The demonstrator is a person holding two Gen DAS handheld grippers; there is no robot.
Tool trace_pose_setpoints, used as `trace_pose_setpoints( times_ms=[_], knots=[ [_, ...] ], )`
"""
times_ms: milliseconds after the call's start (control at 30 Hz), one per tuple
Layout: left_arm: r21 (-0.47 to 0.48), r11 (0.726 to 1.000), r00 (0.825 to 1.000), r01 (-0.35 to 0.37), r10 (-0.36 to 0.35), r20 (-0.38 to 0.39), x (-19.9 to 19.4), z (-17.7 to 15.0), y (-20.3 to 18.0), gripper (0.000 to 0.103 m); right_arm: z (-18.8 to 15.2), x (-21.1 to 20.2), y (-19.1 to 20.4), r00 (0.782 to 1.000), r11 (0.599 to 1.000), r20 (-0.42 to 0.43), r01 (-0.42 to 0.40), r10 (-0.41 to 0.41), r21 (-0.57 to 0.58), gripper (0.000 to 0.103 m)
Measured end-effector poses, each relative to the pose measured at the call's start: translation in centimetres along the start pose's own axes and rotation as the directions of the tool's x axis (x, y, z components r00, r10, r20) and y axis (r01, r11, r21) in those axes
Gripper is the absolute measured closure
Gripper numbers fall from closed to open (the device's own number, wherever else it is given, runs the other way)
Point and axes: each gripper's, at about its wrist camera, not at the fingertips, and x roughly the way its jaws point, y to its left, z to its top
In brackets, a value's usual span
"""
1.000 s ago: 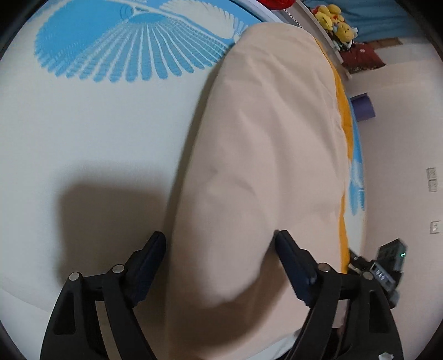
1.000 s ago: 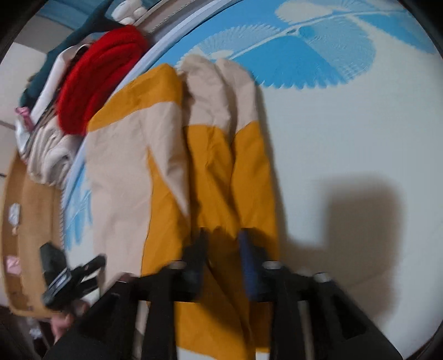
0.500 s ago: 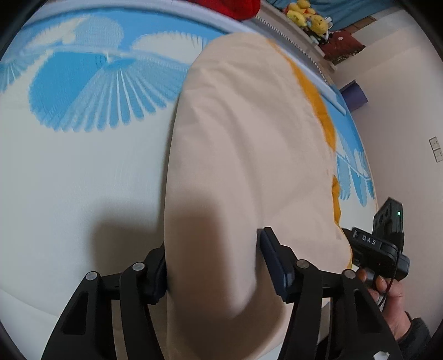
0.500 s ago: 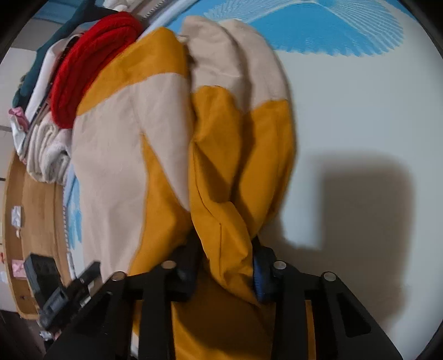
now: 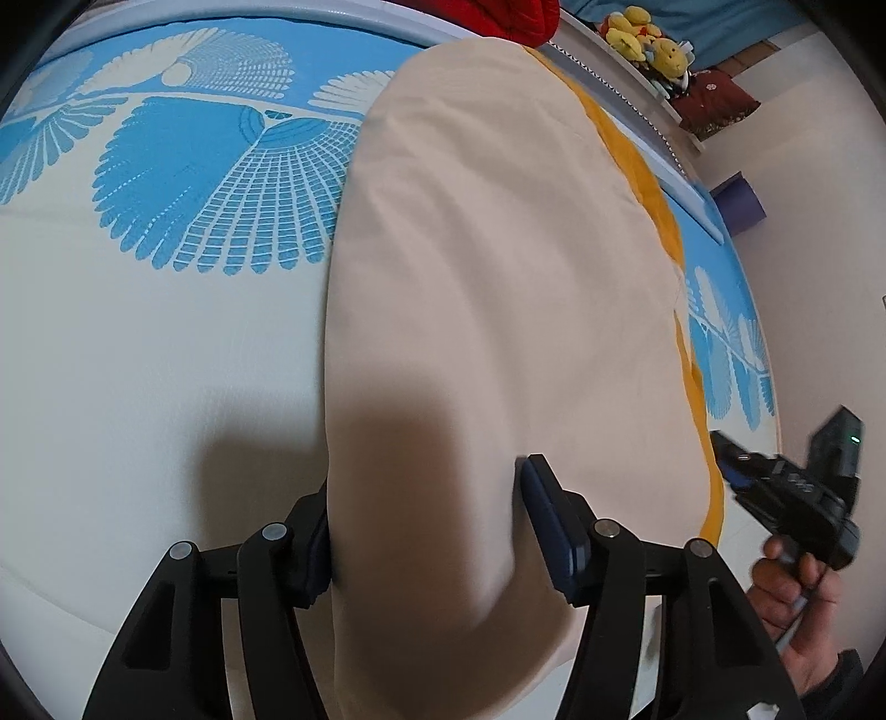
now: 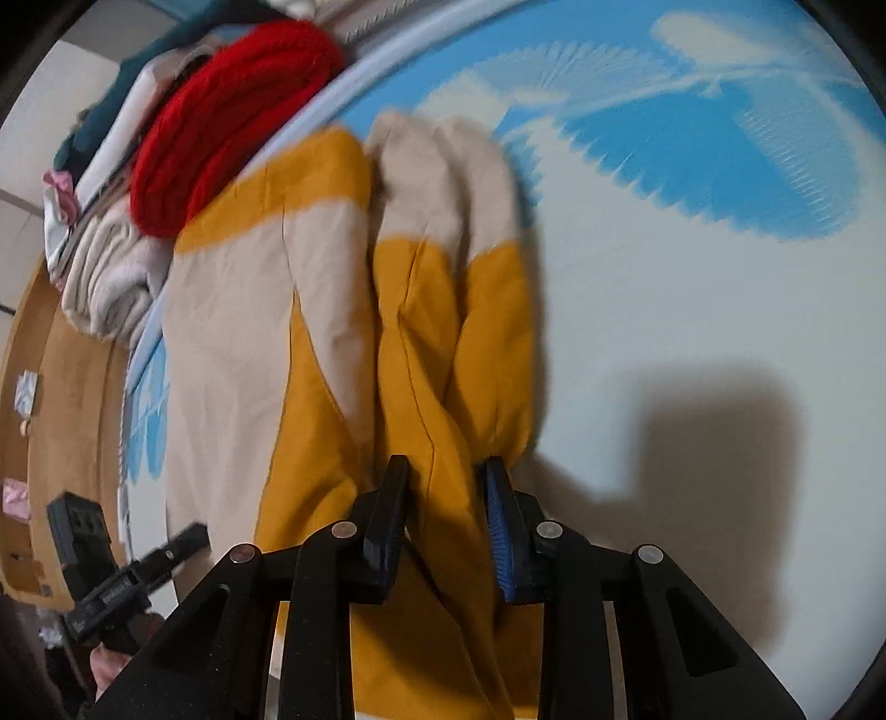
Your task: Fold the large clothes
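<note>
A large beige and mustard-yellow garment (image 5: 498,266) lies lengthwise on the white and blue patterned bed sheet (image 5: 166,332). In the left wrist view its beige side faces up, and my left gripper (image 5: 426,498) is closed on the near beige edge, which bunches thickly between the fingers. In the right wrist view the garment (image 6: 343,354) shows folded yellow and beige sleeves. My right gripper (image 6: 443,498) is shut on a yellow fold at the near end. The right gripper also shows at the right in the left wrist view (image 5: 797,487).
A red knit item (image 6: 221,133) and folded pale clothes (image 6: 105,288) are piled at the bed's far edge. Yellow plush toys (image 5: 648,39) sit on a ledge. A wooden floor (image 6: 72,387) lies past the bed. The left gripper shows at lower left (image 6: 122,576).
The left gripper's fingers have closed in on the beige edge. The right gripper has kept its hold on the yellow fold and shifted, so the garment sits farther off than half a second ago.
</note>
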Motion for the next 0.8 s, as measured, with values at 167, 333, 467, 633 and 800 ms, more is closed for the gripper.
trace_pose_setpoints(
  times_ms=[167, 333, 467, 633, 800],
  knots=[
    [0.021, 1.000, 1.000, 0.007, -0.007, -0.029, 0.3, -1.1, -2.1, 0.047, -1.4, -3.0, -0.3, 0.997, 0.997, -0.019, -0.070, 0.069, -0.018, 0.047],
    [0.029, 0.999, 0.999, -0.032, 0.033, -0.027, 0.5, -2.0, -2.6, 0.040, -5.9, -1.3, 0.4, 0.983, 0.971, -0.140, 0.087, -0.120, -0.224, 0.076],
    [0.053, 0.991, 0.993, -0.120, 0.121, -0.006, 0.4, -3.4, -2.7, 0.038, -7.4, -1.3, -1.9, 0.984, 0.993, -0.162, 0.056, -0.072, -0.104, 0.094],
    [0.061, 0.974, 0.976, -0.216, 0.215, 0.032, -1.5, -5.7, -3.2, 0.034, -9.2, -2.1, -1.8, 0.976, 0.984, -0.155, 0.136, -0.153, -0.115, 0.094],
    [0.234, 0.892, 0.910, -0.387, 0.328, 0.254, -8.8, -8.6, -7.4, 0.027, -9.2, -8.9, -0.1, 0.874, 0.865, 0.120, 0.483, -0.470, -0.134, 0.088]
  ],
)
